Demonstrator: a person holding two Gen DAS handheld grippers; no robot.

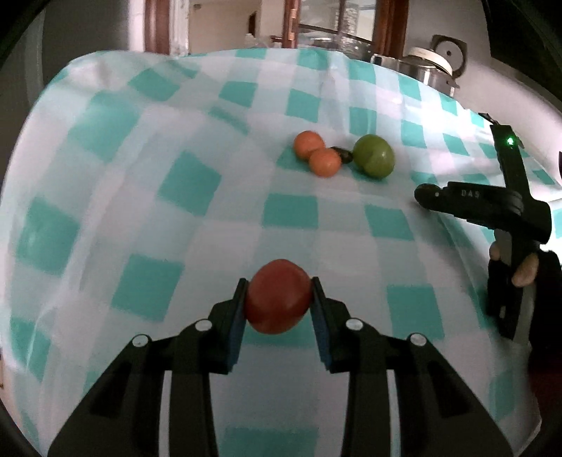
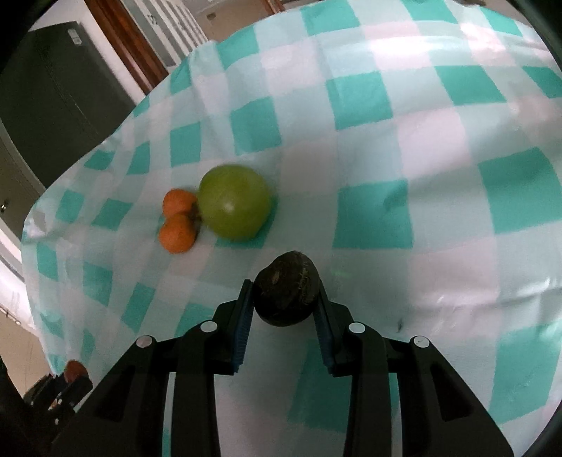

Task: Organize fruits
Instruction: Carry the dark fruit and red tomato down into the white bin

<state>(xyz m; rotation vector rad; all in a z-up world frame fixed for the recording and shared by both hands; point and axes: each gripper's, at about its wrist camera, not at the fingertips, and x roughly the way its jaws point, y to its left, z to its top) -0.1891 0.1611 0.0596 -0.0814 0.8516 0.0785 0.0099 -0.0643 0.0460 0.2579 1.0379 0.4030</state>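
In the left wrist view my left gripper (image 1: pixel 277 293) is shut on a red tomato-like fruit (image 1: pixel 277 297), held above the checked tablecloth (image 1: pixel 175 182). Farther off lie two small orange fruits (image 1: pixel 318 153), a small dark fruit (image 1: pixel 343 154) and a green apple (image 1: pixel 374 155) in a cluster. My right gripper (image 2: pixel 285 295) is shut on a dark round fruit (image 2: pixel 286 293). The green apple (image 2: pixel 234 202) and the orange fruits (image 2: pixel 177 221) lie ahead of it to the left. The right gripper's body (image 1: pixel 474 207) shows at the right edge of the left wrist view, held by a hand (image 1: pixel 525 272).
A metal pot with a lid (image 1: pixel 426 66) stands at the table's far right corner. Wooden door frames (image 1: pixel 291 21) and a dark cabinet (image 2: pixel 52 95) lie beyond the table edges. The cloth is wrinkled near the far left edge (image 2: pixel 207 116).
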